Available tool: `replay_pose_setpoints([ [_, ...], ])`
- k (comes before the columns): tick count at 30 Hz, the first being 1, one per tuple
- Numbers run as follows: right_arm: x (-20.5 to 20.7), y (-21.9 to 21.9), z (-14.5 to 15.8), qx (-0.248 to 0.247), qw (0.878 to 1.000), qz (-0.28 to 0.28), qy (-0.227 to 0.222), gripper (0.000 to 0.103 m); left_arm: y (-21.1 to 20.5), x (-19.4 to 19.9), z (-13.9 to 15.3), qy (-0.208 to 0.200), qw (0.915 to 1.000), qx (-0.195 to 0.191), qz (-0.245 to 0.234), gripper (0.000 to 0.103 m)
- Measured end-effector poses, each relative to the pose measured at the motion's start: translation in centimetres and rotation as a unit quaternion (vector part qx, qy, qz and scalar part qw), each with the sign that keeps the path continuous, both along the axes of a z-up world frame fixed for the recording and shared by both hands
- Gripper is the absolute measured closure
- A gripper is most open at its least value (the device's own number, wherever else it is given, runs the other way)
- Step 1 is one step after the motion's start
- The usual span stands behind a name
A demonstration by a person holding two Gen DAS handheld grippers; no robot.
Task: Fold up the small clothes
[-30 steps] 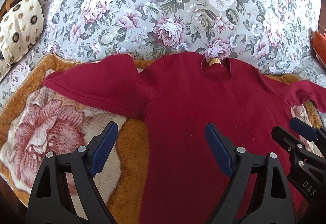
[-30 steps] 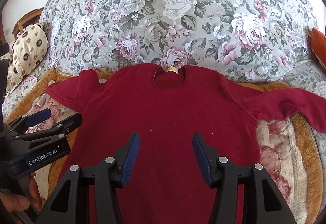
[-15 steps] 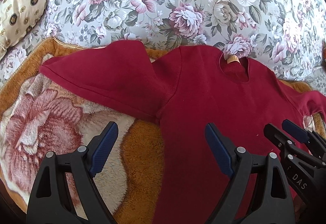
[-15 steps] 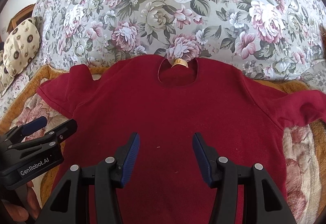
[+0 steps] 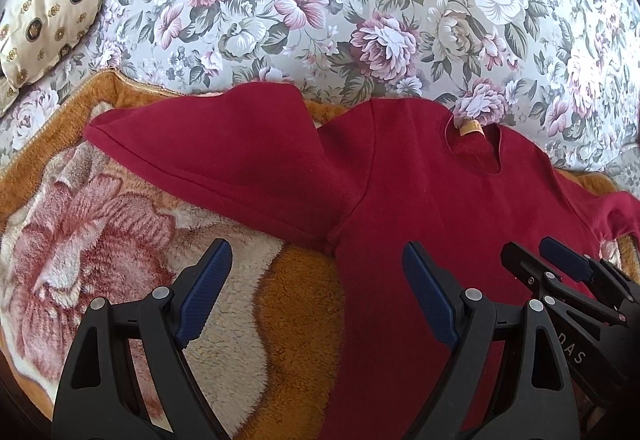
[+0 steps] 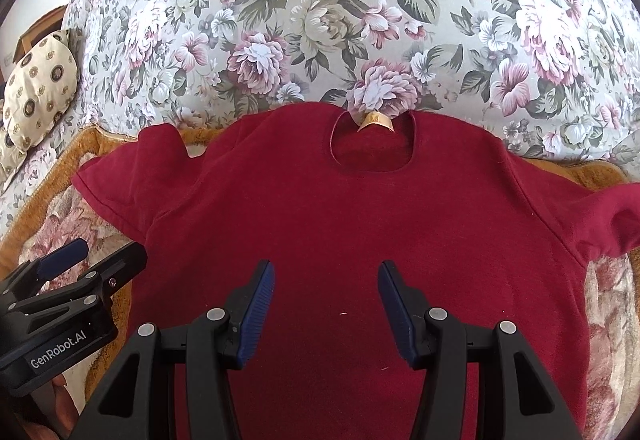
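Note:
A dark red T-shirt lies flat, front up, on an orange fleece blanket, its neck hole and tan label at the far side. My left gripper hovers open over the shirt's left side seam, just below the left sleeve. Nothing sits between its blue pads. My right gripper hangs open above the middle of the shirt's chest, also empty. Each gripper shows in the other's view: the right one and the left one.
A floral bedspread covers the bed beyond the blanket. A cream patterned cushion lies at the far left. The blanket's pink flower pattern spreads left of the shirt. Part of a hand shows under the left gripper.
Both grippers have moved forward and lower toward the shirt; the left one has also shifted left, so the sleeve fills more of its view. Both stayed open.

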State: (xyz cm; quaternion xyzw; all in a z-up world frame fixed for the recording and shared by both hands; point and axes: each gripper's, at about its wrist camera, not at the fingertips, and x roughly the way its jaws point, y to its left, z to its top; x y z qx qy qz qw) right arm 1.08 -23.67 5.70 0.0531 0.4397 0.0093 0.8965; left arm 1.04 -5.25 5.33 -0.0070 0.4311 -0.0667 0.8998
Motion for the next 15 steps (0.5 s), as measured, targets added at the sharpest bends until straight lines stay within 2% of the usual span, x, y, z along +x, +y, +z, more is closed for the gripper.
replay_pose_setpoints([
  [11,1.5,1.4,-0.6,-0.006,1.000,0.012,0.010,0.051,1.7,0.7,0.3,0.008,0.9997,-0.015,0.018,0.016],
  [15,2.4,2.0,-0.8,0.001,1.000,0.017,0.014,0.051,4.8,1.4,1.2,0.013,0.9978,-0.043,0.050,0.016],
])
